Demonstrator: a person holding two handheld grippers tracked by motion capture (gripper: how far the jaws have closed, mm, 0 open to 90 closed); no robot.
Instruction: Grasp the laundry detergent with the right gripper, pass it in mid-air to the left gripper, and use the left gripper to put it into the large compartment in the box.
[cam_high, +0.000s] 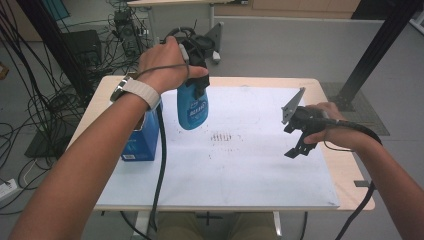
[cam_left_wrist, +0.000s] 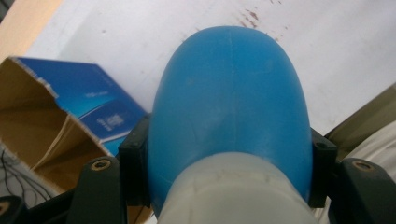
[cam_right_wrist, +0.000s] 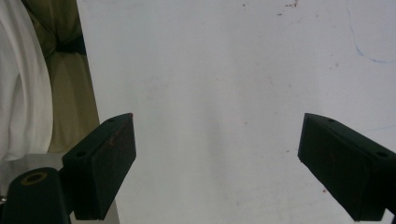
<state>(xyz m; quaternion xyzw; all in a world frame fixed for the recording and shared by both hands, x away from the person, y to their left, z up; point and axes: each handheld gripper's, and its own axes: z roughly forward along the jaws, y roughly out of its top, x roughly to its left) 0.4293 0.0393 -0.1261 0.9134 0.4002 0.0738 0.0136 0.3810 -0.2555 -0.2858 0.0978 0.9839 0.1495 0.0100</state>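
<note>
Blue bottle (cam_high: 193, 111) hangs upright (cap up, base toward the table (cam_high: 250, 170)).

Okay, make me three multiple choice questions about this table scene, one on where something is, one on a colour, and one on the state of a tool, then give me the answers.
1. Where is the open cardboard box?
A. At the left side of the table
B. At the right edge of the table
C. On the floor under the table

2. What colour is the bottle?
A. Red
B. Blue
C. Green

3. How does the right tool stand?
A. Shut on the bottle
B. Shut on the box
C. Open, with nothing between its jaws

Answers:
1. A: the high view shows the box at the table's left, beneath the left forearm.
2. B: the bottle's body is blue in the high view and the left gripper view, where the left tool clamps it off the table.
3. C: the right gripper view shows its jaws wide apart over the bare white mat.
</note>
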